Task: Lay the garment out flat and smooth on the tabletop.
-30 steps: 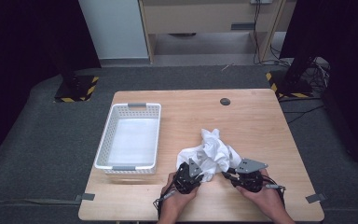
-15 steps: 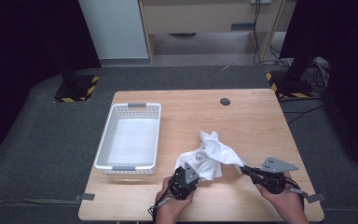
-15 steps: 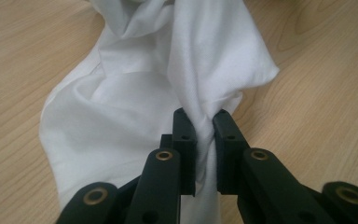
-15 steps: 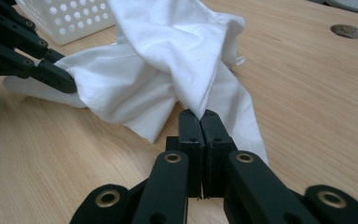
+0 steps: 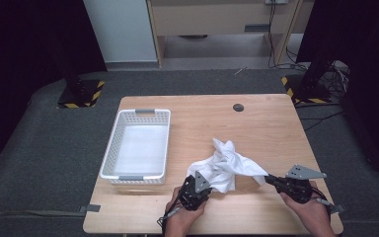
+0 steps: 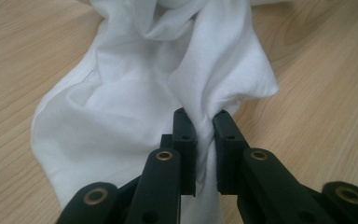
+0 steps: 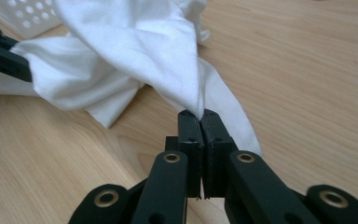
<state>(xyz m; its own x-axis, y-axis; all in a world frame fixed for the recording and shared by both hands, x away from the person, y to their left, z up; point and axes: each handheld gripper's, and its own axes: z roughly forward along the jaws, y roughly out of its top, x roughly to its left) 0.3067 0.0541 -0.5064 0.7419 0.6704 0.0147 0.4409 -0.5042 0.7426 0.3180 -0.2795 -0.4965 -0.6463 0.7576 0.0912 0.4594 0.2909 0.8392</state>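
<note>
High view first: a wooden counter [image 5: 276, 123] with a white perforated basket [image 5: 109, 158] sitting on its left half, looks empty inside; to the right of the basket, toward the near edge, there's a crumpled white cloth [image 5: 224, 165] lying on the wood, bunched up at the top and pulled out into a point on its right side; the left gripper [image 5: 201, 183] is at the cloth's lower left corner with the person's hand [image 5: 182, 219] behind it, and the right gripper [image 5: 268, 178] is out at that stretched right tip, grey three-cornered plate [image 5: 303, 173] on top; there's also a small dark round spot [image 5: 238, 107] near the far edge of the counter, can't tell what it is.

Left gripper view: the left gripper [image 6: 204, 122] has a fold of the cloth [image 6: 135, 88] between its two black jaws; they're not fully together, a thick wad of fabric fills the gap, so it's gripping the cloth; the rest of the fabric spreads out ahead on the counter [image 6: 321, 60].

Right gripper view: the right gripper [image 7: 199, 115] has its jaws pressed nearly flat together on a thin corner of the cloth [image 7: 135, 46]; the fabric rises from the tips like a tent, lifted off the counter [image 7: 298, 70] there; the basket [image 7: 23, 18] peeks in at top left, and the other gripper's black jaws show at the left edge, touching the cloth.
</note>
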